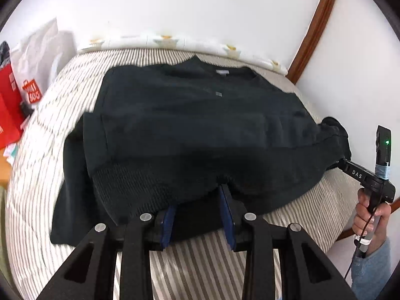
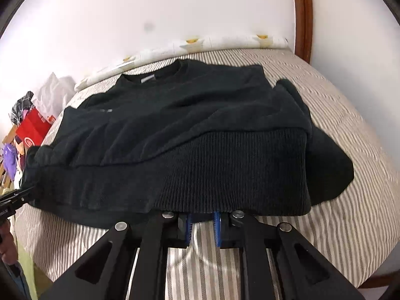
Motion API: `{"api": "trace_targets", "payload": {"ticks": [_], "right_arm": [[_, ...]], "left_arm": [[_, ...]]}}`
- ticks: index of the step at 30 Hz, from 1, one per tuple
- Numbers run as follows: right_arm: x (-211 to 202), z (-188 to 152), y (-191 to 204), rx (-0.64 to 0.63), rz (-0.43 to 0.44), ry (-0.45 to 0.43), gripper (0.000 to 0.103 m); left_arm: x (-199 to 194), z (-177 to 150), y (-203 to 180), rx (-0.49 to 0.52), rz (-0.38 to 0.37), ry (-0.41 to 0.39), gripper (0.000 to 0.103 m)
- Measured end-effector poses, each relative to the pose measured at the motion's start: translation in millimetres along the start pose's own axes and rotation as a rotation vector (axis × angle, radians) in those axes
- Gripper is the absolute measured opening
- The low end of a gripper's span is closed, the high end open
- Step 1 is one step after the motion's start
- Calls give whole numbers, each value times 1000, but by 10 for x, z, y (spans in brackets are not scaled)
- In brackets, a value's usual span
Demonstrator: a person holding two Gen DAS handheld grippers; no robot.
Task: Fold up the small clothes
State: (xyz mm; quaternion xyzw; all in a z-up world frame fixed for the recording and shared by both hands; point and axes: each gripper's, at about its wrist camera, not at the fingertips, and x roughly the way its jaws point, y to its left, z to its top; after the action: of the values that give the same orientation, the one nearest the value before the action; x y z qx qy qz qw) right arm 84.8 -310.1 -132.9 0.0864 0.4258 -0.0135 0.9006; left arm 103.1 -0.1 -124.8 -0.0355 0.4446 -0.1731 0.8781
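A black sweatshirt (image 1: 190, 115) lies spread on the striped bed, collar towards the wall and its ribbed hem (image 2: 225, 170) nearest me. My left gripper (image 1: 197, 200) is shut on the hem, black cloth bunched between its blue pads (image 1: 226, 215). My right gripper (image 2: 203, 215) bites the hem further along; its fingertips are hidden under the rib knit. In the left wrist view the right gripper (image 1: 336, 163) holds the garment's right edge lifted off the bed, a hand on its handle. The left gripper (image 2: 23, 192) shows at the garment's left edge in the right wrist view.
The striped bedcover (image 2: 345, 130) runs to a white wall with a patterned pillow edge (image 1: 165, 40). A wooden frame (image 1: 317, 25) curves at the right. Red shopping bags (image 1: 10, 105) and white bags (image 1: 42, 50) pile up left of the bed.
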Motion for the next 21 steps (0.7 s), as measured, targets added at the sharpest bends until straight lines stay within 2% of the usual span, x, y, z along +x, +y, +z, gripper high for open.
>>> {"api": "trace_targets", "payload": {"ticks": [6,8,12,14,21], "right_arm": [[-26,289,112,-56,-10,-13,13],[-50,357,120,-98,-7,11,13],[-42,446,-9,-69,49,18,13],[37,517,-34,-50,46,21,10],[231,874,25,-4,68,-11,11]], "left_arm": [[-46,297,96,-33,2,-68,31],[-14,395,110,-43,0,-71,31],[80,543,134,-56,6,-83,31],[138,624,144,-65,2,-79,31],[260,956,205,-80,2,-75,31]]}}
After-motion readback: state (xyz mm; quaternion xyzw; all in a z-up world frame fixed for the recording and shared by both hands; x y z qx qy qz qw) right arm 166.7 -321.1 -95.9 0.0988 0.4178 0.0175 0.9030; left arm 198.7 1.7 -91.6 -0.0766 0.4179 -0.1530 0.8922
